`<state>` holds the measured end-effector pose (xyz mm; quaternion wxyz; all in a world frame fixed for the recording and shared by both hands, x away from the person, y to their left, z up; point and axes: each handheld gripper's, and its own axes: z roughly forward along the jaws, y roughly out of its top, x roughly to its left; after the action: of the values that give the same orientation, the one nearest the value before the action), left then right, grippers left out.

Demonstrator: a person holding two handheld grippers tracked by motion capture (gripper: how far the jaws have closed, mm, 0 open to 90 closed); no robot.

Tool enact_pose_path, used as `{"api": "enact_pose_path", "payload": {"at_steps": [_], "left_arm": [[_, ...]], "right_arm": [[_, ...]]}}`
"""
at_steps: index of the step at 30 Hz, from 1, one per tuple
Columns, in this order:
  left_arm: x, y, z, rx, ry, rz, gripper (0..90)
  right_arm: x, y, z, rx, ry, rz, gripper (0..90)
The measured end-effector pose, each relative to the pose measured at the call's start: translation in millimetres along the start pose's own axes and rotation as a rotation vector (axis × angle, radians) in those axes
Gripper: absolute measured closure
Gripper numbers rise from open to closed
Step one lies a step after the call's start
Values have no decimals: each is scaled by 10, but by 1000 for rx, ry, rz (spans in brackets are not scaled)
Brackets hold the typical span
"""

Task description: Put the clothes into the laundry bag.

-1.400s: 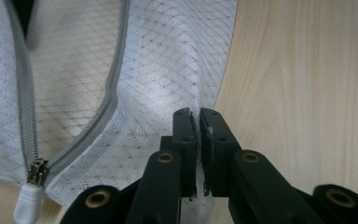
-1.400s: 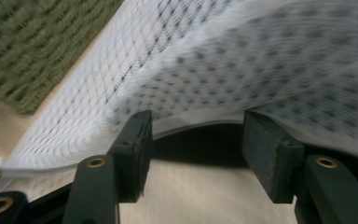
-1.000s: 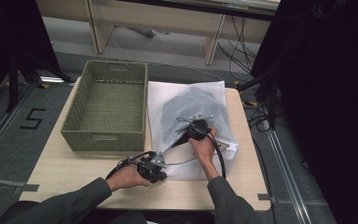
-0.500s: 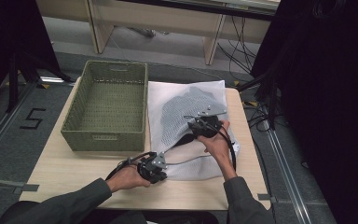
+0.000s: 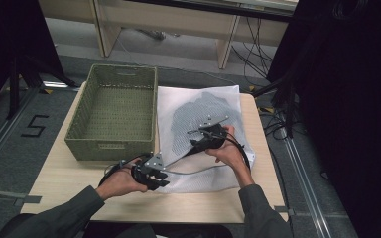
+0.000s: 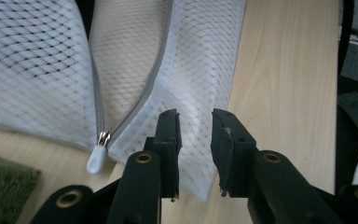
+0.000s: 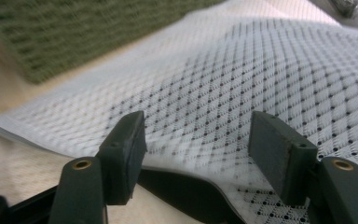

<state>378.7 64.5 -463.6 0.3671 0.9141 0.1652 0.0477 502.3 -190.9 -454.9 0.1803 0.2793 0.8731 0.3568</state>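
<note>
A white mesh bag (image 5: 223,96) lies flat on the table with a dark garment (image 5: 198,111) inside. Its grey zip runs along the near edge, and the pull (image 6: 98,156) sits at the corner with the zip parted beyond it. My left gripper (image 5: 164,174) hovers over that near left corner. Its jaws have just been opening and stand a little apart (image 6: 196,126) above the mesh, pressing nothing. My right gripper (image 5: 192,148) hangs over the middle of the bag. Its jaws have also just been opening and stand wide (image 7: 198,140), with only mesh below them.
A green woven basket (image 5: 110,149) stands on the left half of the table, touching the bag's left edge. Bare wooden table (image 5: 69,178) shows in front of it. Cables trail from both grippers across the bag's near part.
Both grippers have lifted slightly off the bag. The right hand has swung round to the right of its gripper. The left gripper has drawn back a little from the bag's corner.
</note>
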Motion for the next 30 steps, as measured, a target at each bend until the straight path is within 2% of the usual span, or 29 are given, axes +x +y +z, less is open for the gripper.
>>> {"api": "enact_pose_path", "payload": {"at_steps": [1, 2, 5, 7, 8, 9, 12, 13, 14, 15, 17, 19, 20, 21, 22, 23, 24, 25, 26, 27, 28, 29, 30], "left_arm": [[-15, -12, -16, 1, 2, -2, 692], [-19, -18, -26, 2, 2, 17, 692], [-40, -39, -38, 16, 2, 26, 682], [-35, -48, -38, 22, 3, 27, 679], [-31, -52, -39, 24, 3, 25, 679], [-34, -60, -33, 20, 2, 9, 677], [-18, -66, -39, 26, 4, 10, 675], [-8, -66, -40, 28, 6, 25, 673], [-9, -69, -35, 31, 6, 23, 673], [-15, -73, -29, 34, 6, 11, 673], [-10, -73, -22, 41, 8, 18, 672], [-4, -75, -24, 44, 11, 29, 669], [-2, -76, -27, 44, 10, 27, 669], [-2, -78, -30, 43, 11, 18, 668], [3, -79, -34, 40, 11, 15, 668], [9, -80, -38, 39, 11, 12, 668], [22, -78, -43, 35, 12, 23, 668], [21, -82, -48, 34, 13, 11, 668], [23, -84, -51, 31, 14, 4, 668], [27, -84, -61, 29, 18, 3, 668], [34, -83, -73, 27, 21, 9, 668], [34, -86, -83, 21, 24, 0, 668], [61, -83, -115, 45, 26, 33, 665]], "right_arm": [[-11, -49, 83, 30, -28, -12, 371], [-11, -49, 83, 30, -28, -12, 371], [15, -115, 232, 82, -56, -1, 392], [36, -175, 327, 147, -70, 1, 415], [36, -175, 327, 147, -70, 1, 415], [49, -216, 361, 159, -75, 21, 434], [42, -239, 359, 159, -79, 43, 439], [45, -240, 345, 186, -70, 51, 445], [45, -240, 345, 186, -70, 51, 445], [50, -244, 351, 183, -68, 59, 469], [52, -261, 369, 151, -65, 101, 663], [62, -256, 367, 150, -43, 106, 808], [66, -236, 347, 181, -56, 71, 844], [70, -238, 344, 178, -62, 64, 866], [80, -231, 328, 170, -61, 98, 877], [70, -222, 303, 166, -74, 76, 881], [72, -197, 261, 166, -74, 78, 883], [67, -133, 132, 171, -75, 96, 885], [67, -133, 132, 171, -75, 96, 885], [74, -49, -37, 172, -42, 129, 884], [74, -49, -37, 172, -42, 129, 884], [76, -1, -140, 194, -24, 113, 885], [112, 50, -304, 205, -7, 120, 884]]}}
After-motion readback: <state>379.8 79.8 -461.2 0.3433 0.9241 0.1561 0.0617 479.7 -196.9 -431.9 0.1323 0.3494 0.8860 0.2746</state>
